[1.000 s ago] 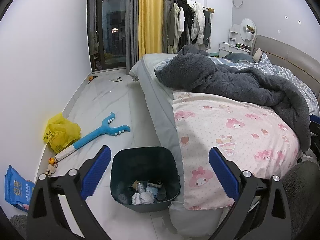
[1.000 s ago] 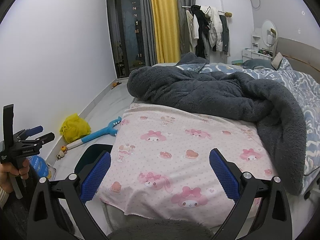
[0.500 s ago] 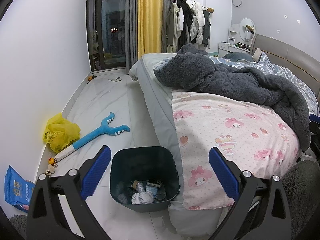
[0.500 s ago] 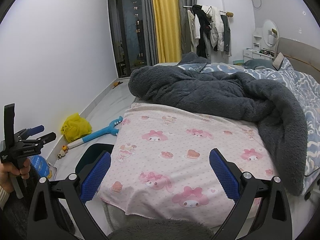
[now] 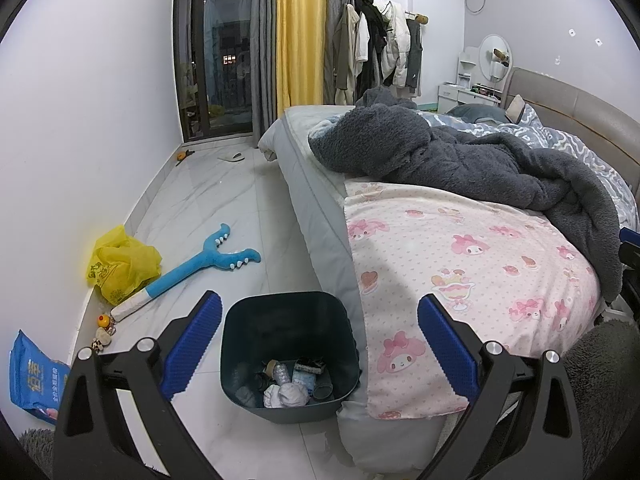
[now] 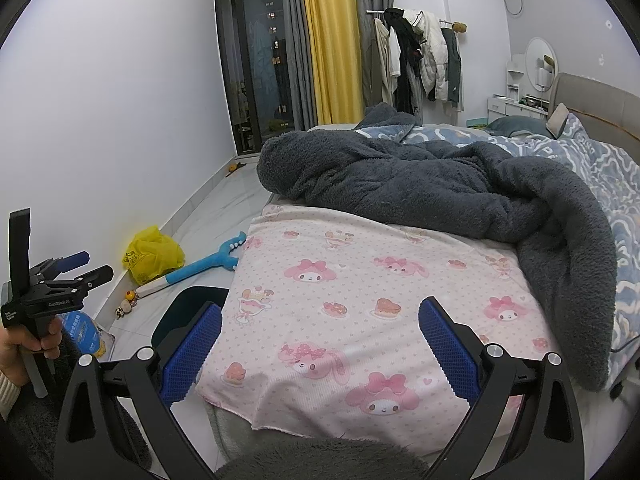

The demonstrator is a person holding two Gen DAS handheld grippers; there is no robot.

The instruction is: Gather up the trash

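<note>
A dark teal trash bin (image 5: 240, 344) stands on the floor beside the bed, holding crumpled paper, a small bottle and other bits. My left gripper (image 5: 318, 344) is open and empty above the bin. A yellow plastic bag (image 5: 120, 264) lies by the wall, and a blue packet (image 5: 32, 376) lies on the floor at the lower left. My right gripper (image 6: 320, 344) is open and empty over the pink printed sheet (image 6: 360, 288). The left gripper also shows at the left edge of the right wrist view (image 6: 86, 266), held in a hand. The bin's rim (image 6: 188, 300) shows there too.
A blue plush toy (image 5: 200, 264) and small toys (image 5: 104, 328) lie on the white tile floor. The bed (image 5: 304, 208) carries a dark grey fleece blanket (image 5: 460, 160). A clothes rack (image 5: 380, 40), curtains and a glass door stand at the back.
Both views have shifted very slightly; nothing was picked up or let go. Both grippers stay open.
</note>
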